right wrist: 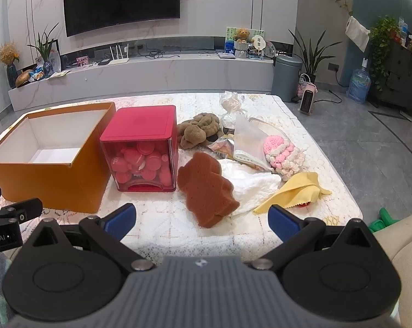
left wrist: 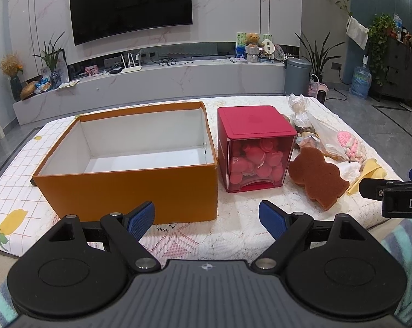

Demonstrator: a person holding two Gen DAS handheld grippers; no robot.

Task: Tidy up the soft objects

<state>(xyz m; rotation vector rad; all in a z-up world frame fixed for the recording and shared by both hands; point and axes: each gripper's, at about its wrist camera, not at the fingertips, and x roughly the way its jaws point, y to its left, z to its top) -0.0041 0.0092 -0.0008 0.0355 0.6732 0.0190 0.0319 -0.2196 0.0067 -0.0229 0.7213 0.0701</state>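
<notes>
In the left wrist view we see the red box (left wrist: pixel 256 147) hiding most of the brown plush (left wrist: pixel 305 131). We see only a cut-off sliver of the right gripper (left wrist: pixel 392 191) at the right edge. The clear bag (right wrist: pixel 247 139) covers its contents; we cannot read the snack packet (right wrist: pixel 221 147).

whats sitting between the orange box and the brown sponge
The red container of pink pieces stands between the orange box and the brown sponge, close beside both. The right wrist view shows it best.
</notes>
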